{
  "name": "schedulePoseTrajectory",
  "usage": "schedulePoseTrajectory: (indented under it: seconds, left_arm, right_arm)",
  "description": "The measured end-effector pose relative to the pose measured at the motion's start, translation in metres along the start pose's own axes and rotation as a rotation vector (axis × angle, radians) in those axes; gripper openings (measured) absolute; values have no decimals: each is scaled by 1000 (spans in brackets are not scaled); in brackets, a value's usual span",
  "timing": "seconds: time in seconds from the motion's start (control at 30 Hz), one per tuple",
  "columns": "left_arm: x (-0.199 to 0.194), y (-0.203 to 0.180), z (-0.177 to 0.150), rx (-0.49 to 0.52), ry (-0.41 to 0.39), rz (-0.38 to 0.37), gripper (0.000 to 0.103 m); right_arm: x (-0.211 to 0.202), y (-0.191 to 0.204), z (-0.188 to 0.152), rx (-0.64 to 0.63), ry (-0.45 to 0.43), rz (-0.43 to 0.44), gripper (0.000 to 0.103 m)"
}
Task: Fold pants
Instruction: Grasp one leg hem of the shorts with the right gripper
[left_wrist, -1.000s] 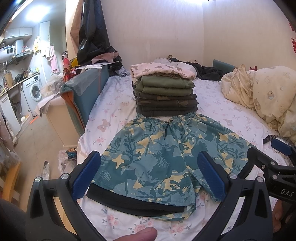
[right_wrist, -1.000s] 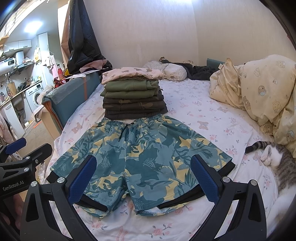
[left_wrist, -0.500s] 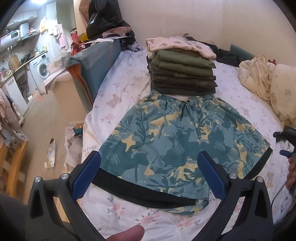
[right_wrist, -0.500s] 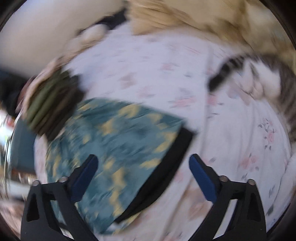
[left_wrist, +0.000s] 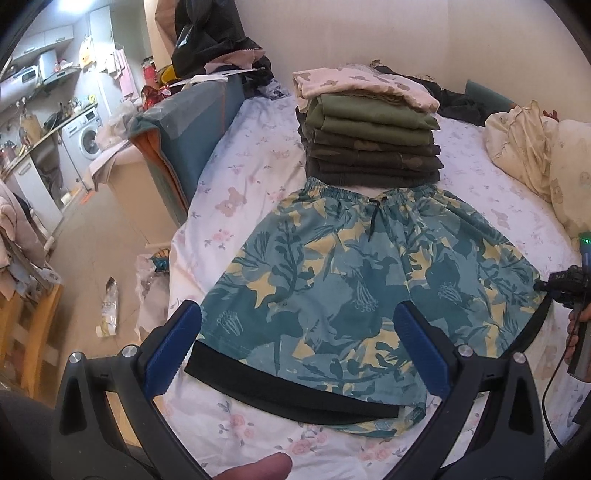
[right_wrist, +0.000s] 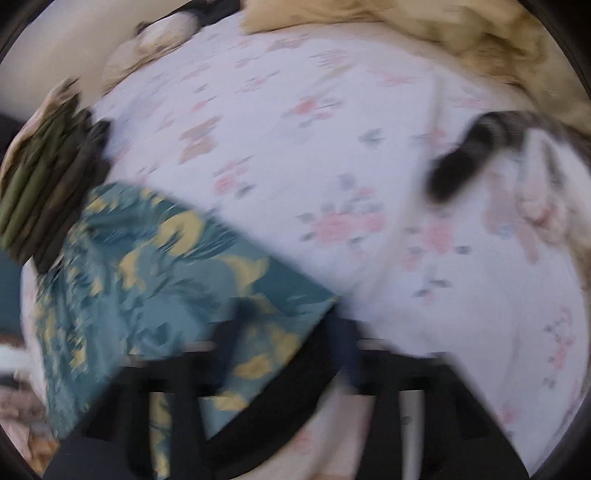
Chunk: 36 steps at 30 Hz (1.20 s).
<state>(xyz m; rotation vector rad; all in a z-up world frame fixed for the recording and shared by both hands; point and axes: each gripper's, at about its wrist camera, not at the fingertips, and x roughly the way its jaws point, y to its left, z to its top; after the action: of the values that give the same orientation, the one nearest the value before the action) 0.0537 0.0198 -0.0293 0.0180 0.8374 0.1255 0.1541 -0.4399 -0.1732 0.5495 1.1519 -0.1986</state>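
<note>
A: Where are the teal-and-yellow leaf-print shorts (left_wrist: 373, 291) lying?

B: They are lying flat on the white floral bed sheet (left_wrist: 255, 155), waistband touching the stack of folded olive and brown clothes (left_wrist: 373, 147).

A: And the tongs?

B: The left tongs (left_wrist: 297, 350) are hovering spread wide over the near hem, holding nothing. The right tongs (right_wrist: 291, 354) are blurring at the shorts' corner; I cannot tell their state.
</note>
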Motion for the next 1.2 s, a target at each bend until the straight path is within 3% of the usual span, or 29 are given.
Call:
schedulePoseTrajectory:
  seconds: [0.07, 0.17, 0.27, 0.4, 0.47, 0.53, 0.63, 0.8, 0.87, 0.9, 1.1, 1.13, 1.2]
  left_arm:
    - [0, 1, 0, -7, 5, -8, 103]
    - [-2, 3, 1, -22, 7, -22, 103]
    - [-5, 3, 9, -15, 16, -48, 103]
    - [2, 9, 26, -29, 76, -88, 103]
    - [10, 16, 33, -53, 116, -96, 103]
    - [29, 18, 42, -67, 187, -103, 103]
    - [68, 5, 53, -49, 325, -162, 102]
    - [147, -66, 80, 91, 458, -222, 99]
    - [167, -97, 90, 132, 480, -255, 98]
    - [175, -117, 97, 159, 467, -269, 93]
    - [211, -209, 118, 214, 421, -366, 90]
    - [219, -225, 119, 236, 418, -370, 87]
    - [231, -244, 120, 260, 420, -351, 66]
  right_arm:
    - [-4, 9, -2, -27, -11, 8, 5]
    - [-32, 33, -9, -117, -131, -9, 4]
    - [-66, 65, -20, -193, -235, 92, 3]
    - [-106, 121, -55, -384, -284, 304, 3]
    - [-113, 148, -78, -499, -234, 411, 3]
    - [-103, 168, -113, -589, -100, 475, 3]
    - [-71, 180, -154, -657, 49, 424, 3]
    - [-30, 166, -162, -593, 209, 369, 3]
    - [-20, 161, -165, -577, 237, 344, 3]
    - [-16, 157, -166, -573, 251, 331, 3]
    - [-6, 149, -162, -559, 278, 315, 3]
    - [-4, 146, -162, -556, 281, 314, 3]
    - [-3, 145, -162, -554, 286, 317, 3]
